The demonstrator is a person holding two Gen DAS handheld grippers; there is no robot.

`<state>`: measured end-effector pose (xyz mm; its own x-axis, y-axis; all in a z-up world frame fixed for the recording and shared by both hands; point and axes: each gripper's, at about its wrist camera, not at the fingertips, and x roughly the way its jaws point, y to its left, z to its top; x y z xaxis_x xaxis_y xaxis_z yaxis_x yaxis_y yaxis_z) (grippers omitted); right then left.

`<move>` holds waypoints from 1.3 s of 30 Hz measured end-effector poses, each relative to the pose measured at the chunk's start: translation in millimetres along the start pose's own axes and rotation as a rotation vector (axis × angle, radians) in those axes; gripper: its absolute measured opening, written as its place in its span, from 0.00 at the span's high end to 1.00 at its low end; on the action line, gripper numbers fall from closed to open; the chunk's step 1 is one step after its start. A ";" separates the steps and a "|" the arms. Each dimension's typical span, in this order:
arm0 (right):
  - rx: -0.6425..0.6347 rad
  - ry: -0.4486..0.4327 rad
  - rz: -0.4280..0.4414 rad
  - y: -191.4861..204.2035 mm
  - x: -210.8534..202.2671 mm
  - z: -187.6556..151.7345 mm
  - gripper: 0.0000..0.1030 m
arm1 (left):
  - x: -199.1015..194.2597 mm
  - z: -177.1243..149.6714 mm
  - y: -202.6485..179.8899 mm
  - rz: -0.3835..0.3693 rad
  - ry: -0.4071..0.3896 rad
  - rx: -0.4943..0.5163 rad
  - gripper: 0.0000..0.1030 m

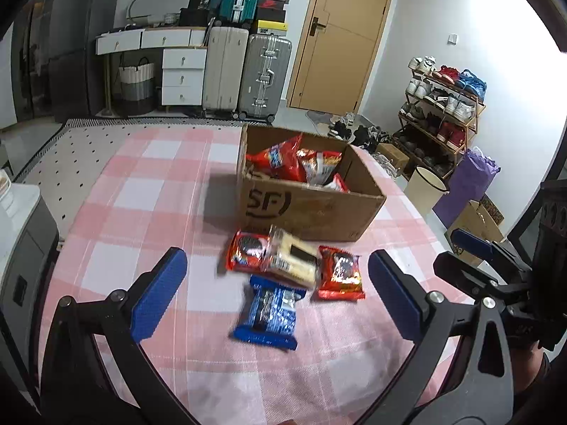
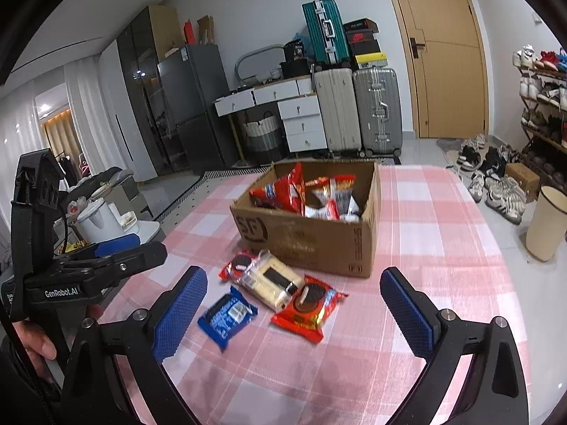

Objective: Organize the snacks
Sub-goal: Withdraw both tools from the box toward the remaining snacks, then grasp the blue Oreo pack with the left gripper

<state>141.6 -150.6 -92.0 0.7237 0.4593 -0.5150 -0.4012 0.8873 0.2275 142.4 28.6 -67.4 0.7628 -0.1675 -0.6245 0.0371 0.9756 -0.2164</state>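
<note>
- Table with pink-and-white checked cloth (image 1: 149, 191) fills the centre of both wrist views.
- Cardboard box (image 1: 312, 212), top open, sits mid-frame in the left wrist view, slightly above centre. Printed logo on its near face.
- Inside the box I see a red snack bag (image 1: 280, 159) leaning toward the left wall, plus several smaller red and white packets beside it; I cannot read their labels.
- Four packets lie on the cloth just in front of the box, clustered and partly overlapping:
- red cookie packet (image 2: 237, 264) at the left of the cluster, close to the box's near face;
- clear-wrapped pale biscuit pack (image 2: 271, 279) lying across the middle, its ends over both red packets;
- second red cookie packet (image 2: 308, 306) to the right and lower in frame;
- blue cookie packet (image 2: 226, 313) lowest and left in the right wrist view, apart from the box.
- Left gripper (image 1: 276, 294): blue-padded fingers (image 1: 159, 294) spread wide, nothing between the pads; the packet cluster shows in the gap but lies beyond the tips on the cloth.
- Right gripper (image 2: 294, 310): fingers (image 2: 407, 310) spread wide, pads clear of everything, above the cloth.
- The packets are motion-blurred in the left view, so the edges there are probably less exact than I would like.
- A person's hand (image 2: 33, 340) grips the left gripper's handle at lower left of the right wrist view.
- Background, upper frame: suitcases (image 1: 244, 74), wooden door (image 1: 340, 35), shoe rack (image 1: 443, 106) at right.
</note>
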 end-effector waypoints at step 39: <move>0.086 0.086 0.011 -35.3 36.3 -50.8 0.03 | 141.5 -62.3 18.7 0.034 0.290 0.010 0.02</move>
<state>153.6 -167.4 -160.8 0.6676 0.4667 -0.5801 -0.3566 0.8844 0.3012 210.8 14.3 -206.6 0.5476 -0.1666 -0.8200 0.0223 0.9825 -0.1847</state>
